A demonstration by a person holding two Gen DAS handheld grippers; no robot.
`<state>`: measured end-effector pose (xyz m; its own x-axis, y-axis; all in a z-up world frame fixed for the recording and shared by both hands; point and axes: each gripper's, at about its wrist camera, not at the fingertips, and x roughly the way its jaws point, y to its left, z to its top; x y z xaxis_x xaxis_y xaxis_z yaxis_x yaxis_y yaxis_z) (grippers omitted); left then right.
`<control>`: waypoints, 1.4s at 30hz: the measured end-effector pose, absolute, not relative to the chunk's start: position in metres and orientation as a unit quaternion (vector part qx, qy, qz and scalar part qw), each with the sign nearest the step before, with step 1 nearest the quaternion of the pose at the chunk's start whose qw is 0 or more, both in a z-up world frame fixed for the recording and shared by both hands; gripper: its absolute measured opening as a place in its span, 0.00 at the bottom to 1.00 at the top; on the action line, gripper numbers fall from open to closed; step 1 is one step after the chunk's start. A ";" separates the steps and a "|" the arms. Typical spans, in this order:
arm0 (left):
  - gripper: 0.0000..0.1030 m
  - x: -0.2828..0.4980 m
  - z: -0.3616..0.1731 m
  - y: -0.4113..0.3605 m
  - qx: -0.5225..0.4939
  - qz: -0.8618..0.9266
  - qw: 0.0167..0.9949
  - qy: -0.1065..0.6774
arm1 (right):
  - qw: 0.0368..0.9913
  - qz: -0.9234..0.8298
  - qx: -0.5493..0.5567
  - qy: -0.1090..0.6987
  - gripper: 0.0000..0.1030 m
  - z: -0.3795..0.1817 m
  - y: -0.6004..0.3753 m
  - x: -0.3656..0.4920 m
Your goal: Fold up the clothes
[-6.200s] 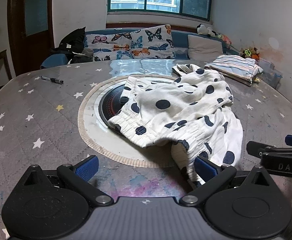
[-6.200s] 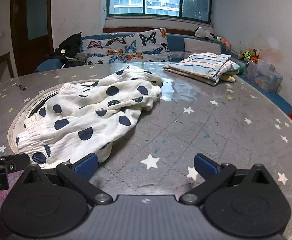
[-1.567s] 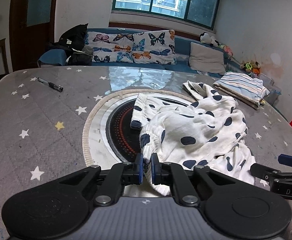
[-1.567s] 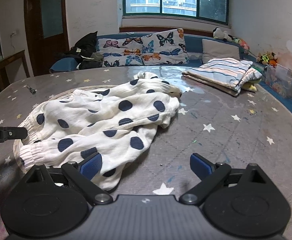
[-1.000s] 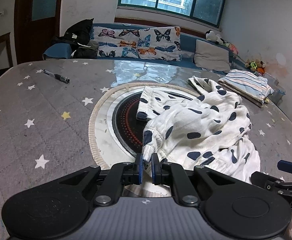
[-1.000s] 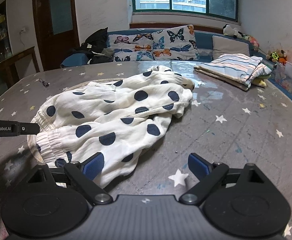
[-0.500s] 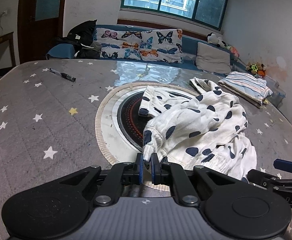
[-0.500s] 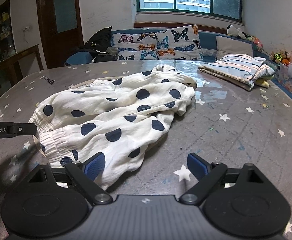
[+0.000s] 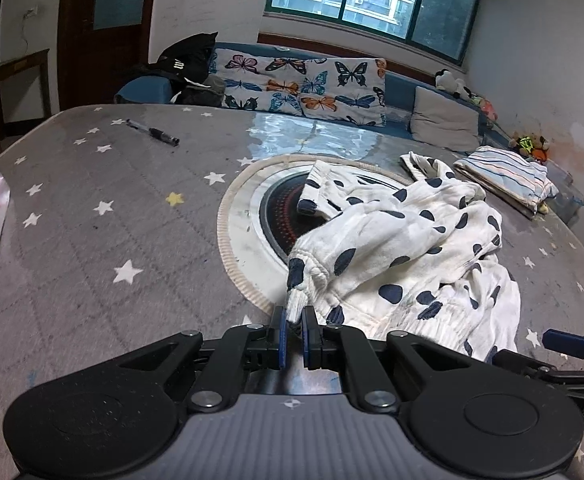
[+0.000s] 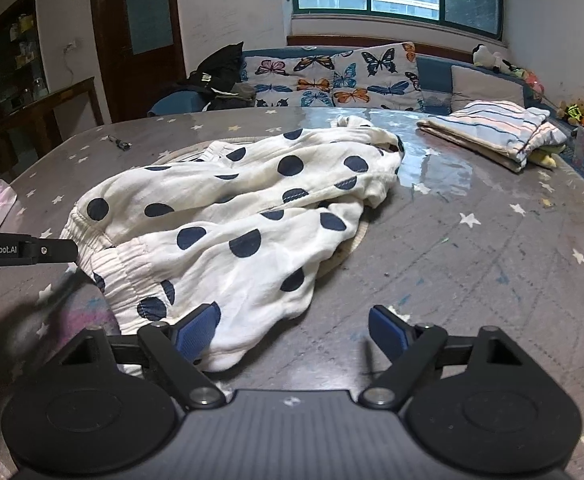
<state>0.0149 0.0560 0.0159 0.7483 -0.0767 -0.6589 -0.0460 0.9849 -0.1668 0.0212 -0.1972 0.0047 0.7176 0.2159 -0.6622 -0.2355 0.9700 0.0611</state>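
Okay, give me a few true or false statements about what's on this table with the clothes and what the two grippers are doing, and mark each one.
1. The left gripper is shut on an edge of the polka-dot garment. True.
2. The right gripper is clamped tight on the garment. False: its jaws stand wide and are closing, with only the near hem between them.
3. A folded striped cloth lies beyond the garment. True.
4. The pen lies on top of the garment. False: it lies apart on the starred tablecloth.
5. The garment is already folded flat. False: it lies crumpled.
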 end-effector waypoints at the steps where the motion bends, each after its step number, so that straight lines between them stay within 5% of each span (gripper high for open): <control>1: 0.08 0.013 0.016 0.056 -0.086 -0.008 0.931 0.355 | 0.926 0.123 -0.012 0.355 0.78 0.005 -0.197 0.021; 6: 0.08 -0.002 0.021 0.058 -0.092 -0.006 0.931 0.353 | 0.921 0.139 -0.002 0.363 0.61 0.002 -0.198 0.025; 14: 0.08 -0.038 0.023 0.070 -0.101 0.004 0.928 0.359 | 0.913 0.169 0.015 0.370 0.12 0.000 -0.199 0.022; 17: 0.08 -0.054 0.020 0.074 -0.103 0.002 0.924 0.368 | 0.914 0.173 0.010 0.368 0.08 0.002 -0.201 0.015; 22: 0.08 -0.073 0.016 0.079 -0.096 -0.007 0.917 0.388 | 0.912 0.175 -0.005 0.371 0.09 0.005 -0.207 0.007; 29: 0.10 -0.068 0.026 0.087 -0.092 -0.008 0.919 0.384 | 0.913 0.171 0.009 0.371 0.24 0.018 -0.218 0.027; 32: 0.27 -0.060 0.034 0.088 -0.087 -0.007 0.926 0.368 | 0.920 0.158 0.009 0.358 0.26 0.028 -0.223 0.045; 34: 0.47 -0.052 0.036 0.088 -0.080 -0.001 0.929 0.361 | 0.922 0.151 0.011 0.356 0.31 0.032 -0.227 0.063; 42: 0.47 -0.013 0.018 0.081 -0.062 -0.010 0.920 0.387 | 0.913 0.127 0.094 0.376 0.32 0.033 -0.252 0.154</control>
<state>-0.0130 0.0807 0.0180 0.6999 -0.0661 -0.7112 -0.0300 0.9921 -0.1217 0.1538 -0.2520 0.0331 0.6852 0.3031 -0.6623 -0.1616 0.9499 0.2675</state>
